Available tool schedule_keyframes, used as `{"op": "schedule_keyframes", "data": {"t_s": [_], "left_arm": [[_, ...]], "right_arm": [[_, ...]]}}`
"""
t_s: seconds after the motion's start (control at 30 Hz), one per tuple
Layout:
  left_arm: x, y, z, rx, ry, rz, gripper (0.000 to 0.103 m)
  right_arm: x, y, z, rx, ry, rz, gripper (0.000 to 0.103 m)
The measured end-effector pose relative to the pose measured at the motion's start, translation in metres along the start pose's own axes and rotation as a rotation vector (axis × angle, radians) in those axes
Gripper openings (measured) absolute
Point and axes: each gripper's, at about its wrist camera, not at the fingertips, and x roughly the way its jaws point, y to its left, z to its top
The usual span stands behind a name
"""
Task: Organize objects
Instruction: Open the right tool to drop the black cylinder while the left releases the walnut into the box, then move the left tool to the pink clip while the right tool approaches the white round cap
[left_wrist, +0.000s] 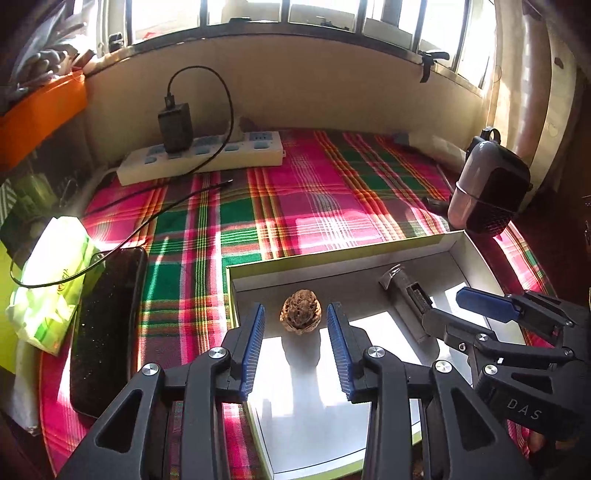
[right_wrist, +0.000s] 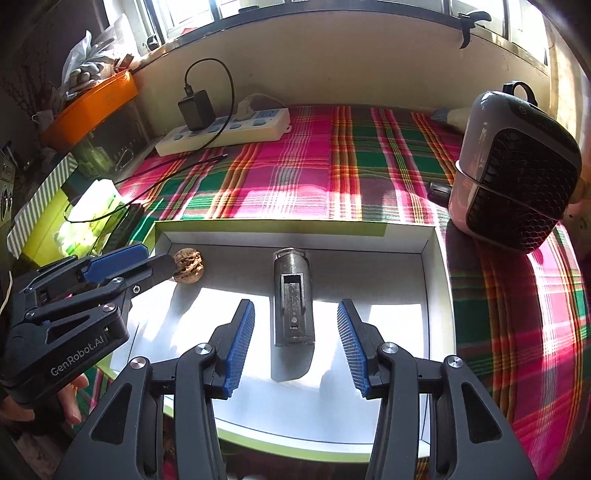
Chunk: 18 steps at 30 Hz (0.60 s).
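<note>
Both of my claws stand apart over the shallow white cardboard box (right_wrist: 437, 266), the left claw (left_wrist: 295, 325) framing the wrinkled brown walnut (left_wrist: 301, 312), the right claw (right_wrist: 295, 332) framing the dark metal cylinder (right_wrist: 293, 301), so I judge that next I must decide whether to grasp or withdraw.

A plaid-covered table (right_wrist: 295, 177) carries a shallow box (right_wrist: 295, 230). Power strip (right_wrist: 229, 134), phone (left_wrist: 107, 332) and small heater (right_wrist: 517, 177) lie around it.

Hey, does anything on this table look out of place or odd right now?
One thing: the loose black cable trails from the charger across the plaid cloth, its free end unplugged. Inside the box, the walnut and metal cylinder lie apart, undamaged.
</note>
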Motion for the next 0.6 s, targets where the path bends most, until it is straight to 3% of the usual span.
{"op": "schedule_keyframes", "data": {"t_s": [0.6], "left_arm": [[-0.063, 0.021, -0.05, -0.042, -0.064, -0.014, 0.034]], "right_arm": [[-0.057, 0.001, -0.041, 0.003, -0.101, 0.003, 0.048]]}}
